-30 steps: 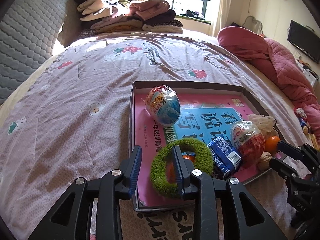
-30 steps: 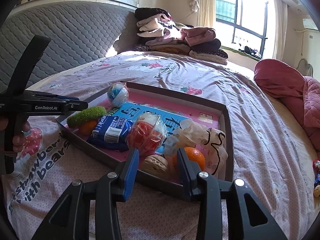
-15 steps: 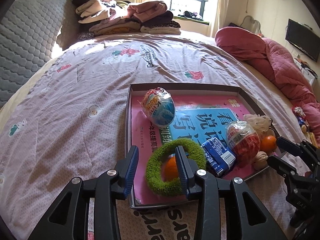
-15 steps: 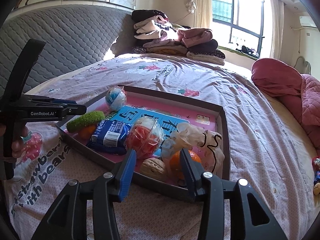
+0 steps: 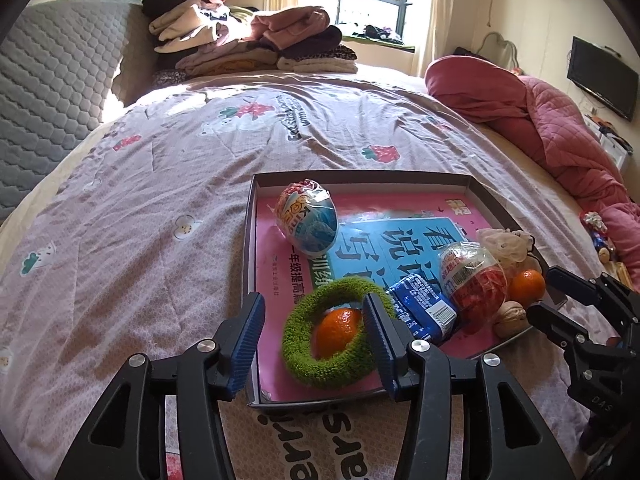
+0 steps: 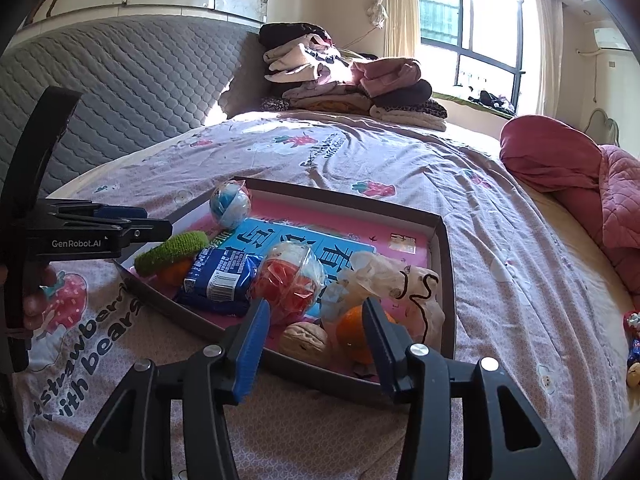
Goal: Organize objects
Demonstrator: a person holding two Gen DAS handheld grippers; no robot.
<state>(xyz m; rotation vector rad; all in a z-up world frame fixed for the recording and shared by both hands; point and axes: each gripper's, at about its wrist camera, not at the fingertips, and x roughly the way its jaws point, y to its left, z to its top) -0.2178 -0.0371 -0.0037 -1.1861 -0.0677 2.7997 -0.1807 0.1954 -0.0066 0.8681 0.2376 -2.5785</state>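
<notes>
A dark-rimmed tray (image 5: 360, 176) lies on the bed with a pink and blue book as its floor. In its near corner a green fuzzy ring (image 5: 320, 364) lies around an orange (image 5: 336, 328). My left gripper (image 5: 314, 320) hangs over that corner with its jaws opening. One finger stands outside the tray wall, the other over the ring's right side, and neither pad presses on it. My right gripper (image 6: 316, 316) is over the other near corner, jaws opening, above a walnut (image 6: 306, 338) and a second orange (image 6: 354, 334), gripping neither.
The tray also holds a blue packet (image 5: 424, 308), a red wrapped egg (image 5: 472, 280), a blue wrapped egg (image 5: 308, 216) and a cream pouch (image 6: 400, 280). Folded clothes (image 5: 248, 40) are stacked at the bed's head. A pink quilt (image 5: 540, 120) lies on the right.
The left gripper's jaws have widened, and its right finger has shifted from the ring's hole to its right side. The right gripper's jaws have also widened a little.
</notes>
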